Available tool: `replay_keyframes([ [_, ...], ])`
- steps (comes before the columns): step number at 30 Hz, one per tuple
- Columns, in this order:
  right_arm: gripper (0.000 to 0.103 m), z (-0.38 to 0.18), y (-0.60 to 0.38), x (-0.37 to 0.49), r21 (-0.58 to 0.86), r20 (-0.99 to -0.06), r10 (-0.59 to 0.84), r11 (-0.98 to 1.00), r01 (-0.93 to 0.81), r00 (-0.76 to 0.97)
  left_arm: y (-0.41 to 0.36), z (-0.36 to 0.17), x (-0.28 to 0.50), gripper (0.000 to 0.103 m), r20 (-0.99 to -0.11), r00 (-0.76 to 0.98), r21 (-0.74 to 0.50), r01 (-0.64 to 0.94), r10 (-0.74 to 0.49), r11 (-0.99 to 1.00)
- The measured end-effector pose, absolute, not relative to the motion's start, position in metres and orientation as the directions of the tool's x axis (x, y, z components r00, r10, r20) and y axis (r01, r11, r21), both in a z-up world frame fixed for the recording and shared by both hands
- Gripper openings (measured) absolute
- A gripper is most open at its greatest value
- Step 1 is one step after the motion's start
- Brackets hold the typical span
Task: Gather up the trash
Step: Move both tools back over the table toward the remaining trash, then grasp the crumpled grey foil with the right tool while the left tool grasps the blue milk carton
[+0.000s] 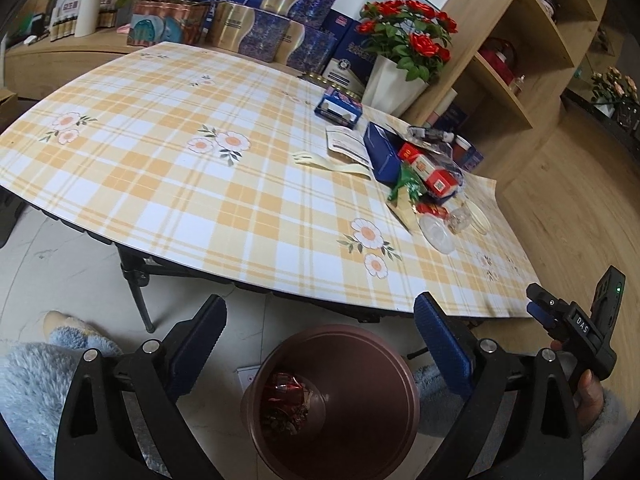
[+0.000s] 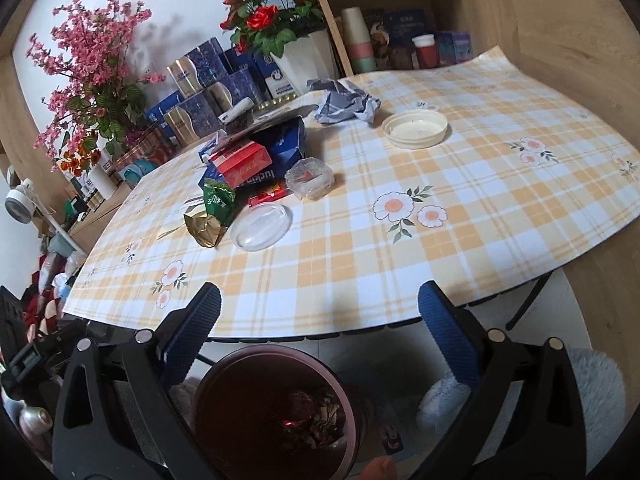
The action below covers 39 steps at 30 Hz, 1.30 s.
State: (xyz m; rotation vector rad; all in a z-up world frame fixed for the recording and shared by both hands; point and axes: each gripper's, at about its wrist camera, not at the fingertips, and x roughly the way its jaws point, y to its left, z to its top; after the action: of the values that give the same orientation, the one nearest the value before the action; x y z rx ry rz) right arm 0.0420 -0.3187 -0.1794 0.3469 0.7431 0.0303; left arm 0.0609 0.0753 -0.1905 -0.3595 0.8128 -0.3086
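Both views look down past the table edge at a brown bin (image 1: pixel 360 420) on the floor, with red and brown wrappers (image 1: pixel 286 400) at its bottom. My left gripper (image 1: pixel 320 304) hangs over the bin, open, with nothing between its blue pads. My right gripper (image 2: pixel 320 292) is open and empty above the same bin (image 2: pixel 224 400). It also shows at the right edge of the left wrist view, right gripper (image 1: pixel 538 302). A trash pile lies on the checked tablecloth (image 2: pixel 400 260): red box (image 2: pixel 244 162), blue box (image 2: pixel 286 142), green wrapper (image 2: pixel 218 200), clear lid (image 2: pixel 262 220), cream lid (image 2: pixel 414 128), crumpled paper (image 2: pixel 346 102).
Red roses in a white pot (image 1: pixel 394 84) and several blue and gold boxes (image 1: pixel 256 30) stand behind the table. A wooden shelf unit (image 1: pixel 520 60) rises at the right. A small blue box (image 1: pixel 338 106) and a cream fork (image 1: pixel 324 164) lie on the cloth. Fluffy slippers (image 1: pixel 76 332) rest beside the bin.
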Motion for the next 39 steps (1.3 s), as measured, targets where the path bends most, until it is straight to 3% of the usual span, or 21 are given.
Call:
replay_keyframes([
  [8, 0.097, -0.165, -0.343, 0.071, 0.208, -0.679, 0.051, 0.97, 0.125, 0.732, 0.078, -0.184, 0.071, 0.092, -0.664, 0.663, -0.379, 0.101, -0.346, 0.92],
  [13, 0.097, -0.159, -0.357, 0.107, 0.147, -0.704, 0.017, 0.982, 0.122, 0.71, 0.07, -0.175, 0.089, 0.092, -0.682, 0.674, -0.28, 0.117, -0.283, 0.953],
  [23, 0.097, -0.144, -0.386, 0.252, 0.154, -0.722, 0.064, 0.986, 0.07, 0.688, 0.058, -0.155, 0.161, 0.092, -0.684, 0.678, -0.27, 0.108, -0.27, 0.957],
  [33, 0.097, -0.176, -0.392, 0.391, 0.22, -0.802, 0.1, 0.966, 0.135, 0.589, 0.054, -0.133, 0.263, 0.092, -0.688, 0.671, -0.313, 0.069, -0.276, 0.947],
  [34, 0.095, -0.181, -0.392, 0.399, 0.223, -0.816, 0.102, 0.964, 0.146, 0.568, 0.053, -0.132, 0.275, 0.092, -0.69, 0.666, -0.321, 0.069, -0.284, 0.944],
  [36, 0.073, -0.186, -0.393, 0.406, 0.214, -0.834, 0.094, 0.963, 0.162, 0.543, 0.048, -0.129, 0.304, 0.092, -0.693, 0.655, -0.335, 0.078, -0.302, 0.939],
  [37, 0.053, -0.188, -0.393, 0.409, 0.225, -0.842, 0.109, 0.961, 0.159, 0.529, 0.044, -0.128, 0.313, 0.092, -0.694, 0.652, -0.335, 0.083, -0.305, 0.939],
  [38, 0.044, -0.188, -0.395, 0.408, 0.243, -0.837, 0.125, 0.957, 0.156, 0.533, 0.039, -0.127, 0.33, 0.092, -0.698, 0.648, -0.327, 0.091, -0.305, 0.941],
  [39, 0.042, -0.185, -0.396, 0.405, 0.254, -0.827, 0.13, 0.955, 0.156, 0.547, 0.034, -0.128, 0.341, 0.092, -0.702, 0.643, -0.318, 0.1, -0.305, 0.943],
])
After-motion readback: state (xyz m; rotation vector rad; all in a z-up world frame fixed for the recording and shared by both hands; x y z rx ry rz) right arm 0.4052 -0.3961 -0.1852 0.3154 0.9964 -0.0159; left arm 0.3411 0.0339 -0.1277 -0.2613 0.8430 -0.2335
